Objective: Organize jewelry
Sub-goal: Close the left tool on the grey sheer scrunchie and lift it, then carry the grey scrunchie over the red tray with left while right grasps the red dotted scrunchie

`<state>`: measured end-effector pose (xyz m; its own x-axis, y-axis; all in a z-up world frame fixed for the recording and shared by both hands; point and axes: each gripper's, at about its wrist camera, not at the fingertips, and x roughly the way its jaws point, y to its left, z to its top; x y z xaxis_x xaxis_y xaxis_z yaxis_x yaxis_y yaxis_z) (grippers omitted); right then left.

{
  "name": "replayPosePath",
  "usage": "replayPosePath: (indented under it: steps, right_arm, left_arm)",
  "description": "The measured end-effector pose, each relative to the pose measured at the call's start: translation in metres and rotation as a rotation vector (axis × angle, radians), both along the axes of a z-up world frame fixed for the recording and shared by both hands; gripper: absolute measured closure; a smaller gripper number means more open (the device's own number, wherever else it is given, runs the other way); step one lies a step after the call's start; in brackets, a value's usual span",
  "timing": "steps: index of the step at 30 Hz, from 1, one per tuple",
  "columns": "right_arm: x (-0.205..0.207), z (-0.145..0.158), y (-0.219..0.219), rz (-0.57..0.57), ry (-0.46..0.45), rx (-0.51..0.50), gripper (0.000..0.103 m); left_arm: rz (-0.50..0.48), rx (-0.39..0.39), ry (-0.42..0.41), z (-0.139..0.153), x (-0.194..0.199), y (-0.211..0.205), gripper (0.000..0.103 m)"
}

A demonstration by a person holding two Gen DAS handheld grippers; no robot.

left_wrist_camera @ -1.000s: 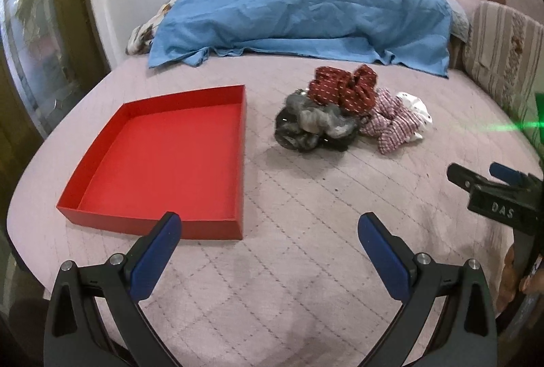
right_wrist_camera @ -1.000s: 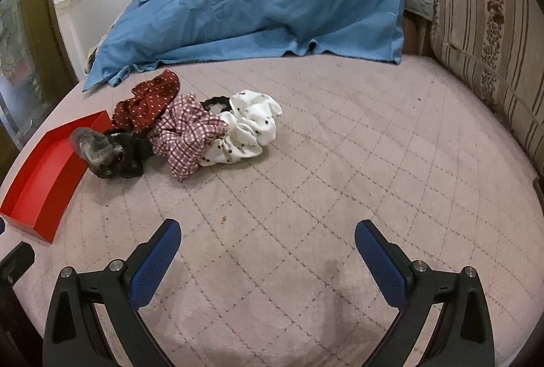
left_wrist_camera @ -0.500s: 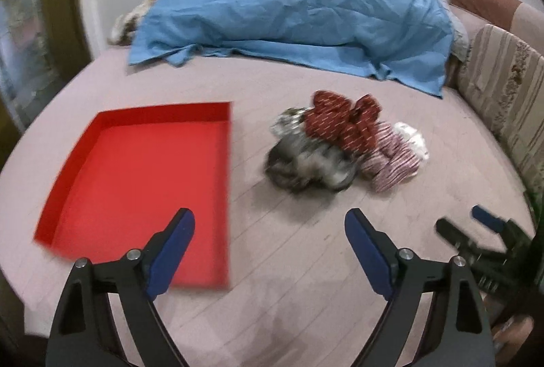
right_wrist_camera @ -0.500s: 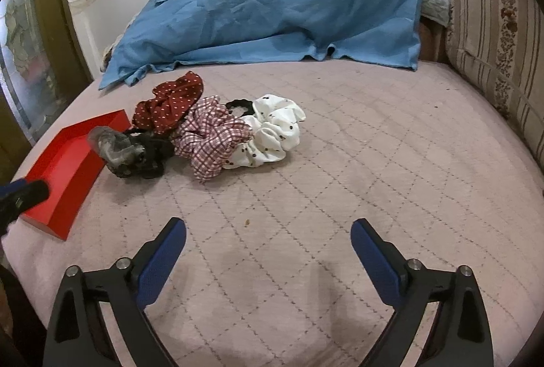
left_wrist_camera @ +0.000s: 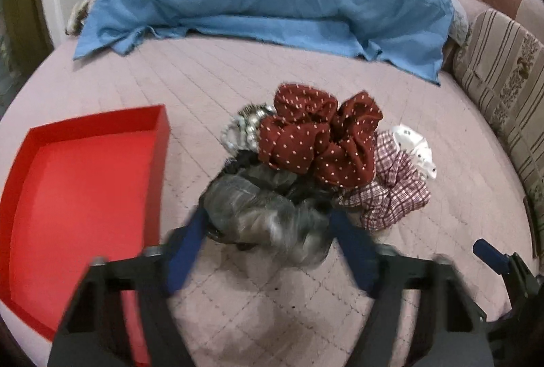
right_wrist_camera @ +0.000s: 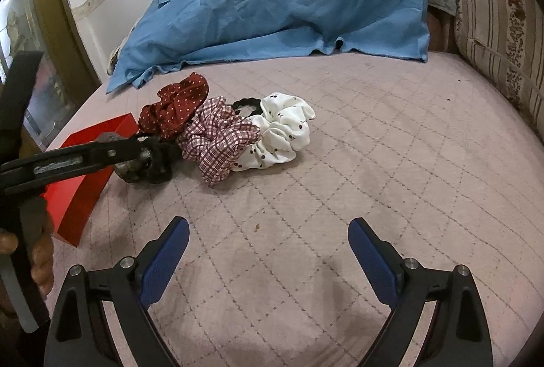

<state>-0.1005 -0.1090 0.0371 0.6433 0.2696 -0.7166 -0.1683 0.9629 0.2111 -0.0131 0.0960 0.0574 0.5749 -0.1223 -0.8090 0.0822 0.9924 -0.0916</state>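
Left tool (left_wrist_camera: 268,224) closing around grey scrunchie (left_wrist_camera: 265,214)

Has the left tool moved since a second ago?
Yes. The left tool has come forward from beside the red tray up to the scrunchie pile, its jaws closing around the grey scrunchie.
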Motion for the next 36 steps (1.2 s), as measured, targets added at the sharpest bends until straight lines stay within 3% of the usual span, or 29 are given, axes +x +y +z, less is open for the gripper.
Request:
replayPosePath:
  steps: [2,5,13,21,28,36]
  right_arm:
    - [0.0,-0.001,0.001,0.007,0.002,-0.002,0.006]
    - [0.001,-0.001,0.003,0.016,-0.001,-0.004,0.006]
    - [0.0,-0.002,0.006,0.032,0.004,-0.01,0.009]
    - [-0.003,-0.003,0.009,0.057,-0.005,0.0,0.009]
    - [-0.004,-0.005,0.014,0.073,0.001,0.003,0.009]
    - [0.008,0.022,0.049,0.183,-0.021,0.061,0.011]
  left_arm:
    - [0.0,0.002,0.034,-0.007,0.005,-0.001,0.081]
    - [0.006,-0.018,0.019,-0.003,0.0,0.003,0.088]
    - [0.013,-0.147,-0.035,0.028,-0.035,0.029,0.089]
    - [0.06,-0.323,-0.069,0.05,-0.063,0.084,0.089]
    - [0.037,-0.381,-0.084,0.049,-0.069,0.104,0.089]
    - [0.064,-0.436,-0.081,0.036,-0.073,0.135,0.089]
